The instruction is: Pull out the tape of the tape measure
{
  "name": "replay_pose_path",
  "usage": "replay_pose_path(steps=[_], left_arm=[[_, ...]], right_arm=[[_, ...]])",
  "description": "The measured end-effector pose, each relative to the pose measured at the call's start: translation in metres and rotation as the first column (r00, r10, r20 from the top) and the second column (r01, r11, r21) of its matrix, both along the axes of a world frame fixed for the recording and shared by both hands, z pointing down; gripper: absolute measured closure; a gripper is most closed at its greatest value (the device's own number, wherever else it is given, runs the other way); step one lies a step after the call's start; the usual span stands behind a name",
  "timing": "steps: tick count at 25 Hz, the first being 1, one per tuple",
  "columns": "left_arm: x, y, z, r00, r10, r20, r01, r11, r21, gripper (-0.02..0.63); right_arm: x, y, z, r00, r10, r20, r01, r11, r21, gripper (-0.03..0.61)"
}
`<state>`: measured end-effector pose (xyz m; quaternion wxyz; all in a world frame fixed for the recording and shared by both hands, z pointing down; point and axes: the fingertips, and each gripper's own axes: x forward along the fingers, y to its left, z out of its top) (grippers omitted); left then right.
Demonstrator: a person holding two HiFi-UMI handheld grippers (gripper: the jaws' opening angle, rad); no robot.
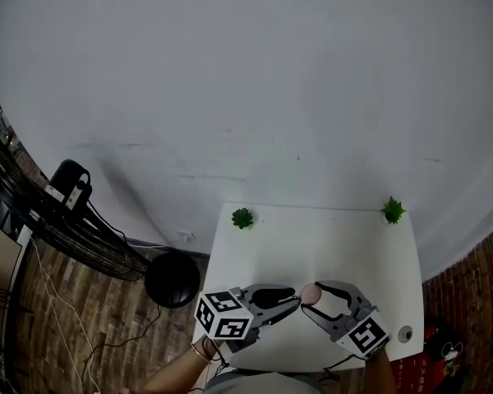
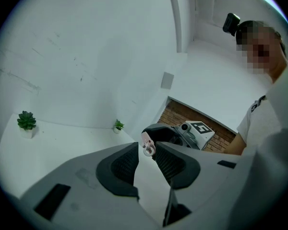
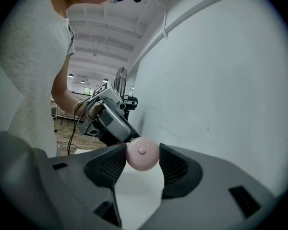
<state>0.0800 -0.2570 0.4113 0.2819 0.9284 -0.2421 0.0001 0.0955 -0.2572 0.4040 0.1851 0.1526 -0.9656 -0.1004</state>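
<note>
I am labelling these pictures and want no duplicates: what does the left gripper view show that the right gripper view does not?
Only the left gripper view: two small potted plants on the table, and a small ring-ended pull tab between the fingers of the left gripper, not visibly clamped.
Only the right gripper view: the round pink tape measure, pressed between the fingers of the right gripper, and a fan behind.
Both: the white table, the white wall and the person's white shirt.
</note>
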Motion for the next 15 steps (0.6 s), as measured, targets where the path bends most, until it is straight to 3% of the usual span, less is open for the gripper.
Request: replay_pose_path(steps=[5,15], left_arm=[[0.0046,0.0050,-0.0014,1.000,0.016,-0.006,-0.016,1.000,0.001,0.551],[0.0064,0.0075,-0.0031,0.999,0.010,0.034,-0.011,1.000,0.027,0.554]], right_arm=[[0.0025,0.0040,-0.0020,1.000,-0.001,-0.004,0.001,1.000,0.002,0.362],[0.0061,0.0058,-0.0039,1.000,-0.003,0.007,0.003,1.000,0.003,0.362]])
